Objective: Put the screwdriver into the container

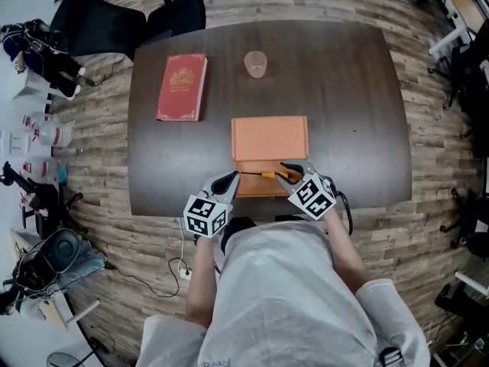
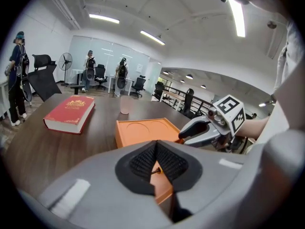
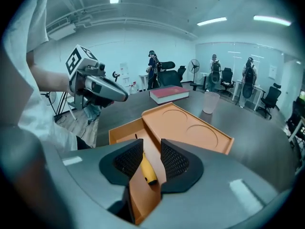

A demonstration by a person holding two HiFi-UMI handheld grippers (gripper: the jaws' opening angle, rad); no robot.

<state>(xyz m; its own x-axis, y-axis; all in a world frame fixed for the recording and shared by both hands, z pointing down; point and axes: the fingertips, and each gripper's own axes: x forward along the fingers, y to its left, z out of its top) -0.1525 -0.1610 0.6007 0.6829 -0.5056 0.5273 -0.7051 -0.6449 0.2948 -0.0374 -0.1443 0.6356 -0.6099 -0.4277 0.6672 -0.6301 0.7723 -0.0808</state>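
Note:
The orange container (image 1: 269,138) sits near the table's front edge with its drawer (image 1: 252,186) pulled out toward me. The screwdriver (image 1: 266,175), with a yellow handle and dark shaft, lies across the drawer. My right gripper (image 1: 285,172) stands open at the handle end. In the right gripper view the handle (image 3: 147,170) lies between and below the parted jaws of the right gripper (image 3: 151,151), untouched by the pads. My left gripper (image 1: 231,178) is shut at the drawer's left side. In the left gripper view, the shaft tip (image 2: 156,169) shows just below the left gripper's (image 2: 155,147) fingertips.
A red book (image 1: 182,86) lies at the back left of the dark table (image 1: 153,182), and a clear plastic cup (image 1: 256,63) stands behind the container. Office chairs and several people are beyond the table's far side. My body is close to the front edge.

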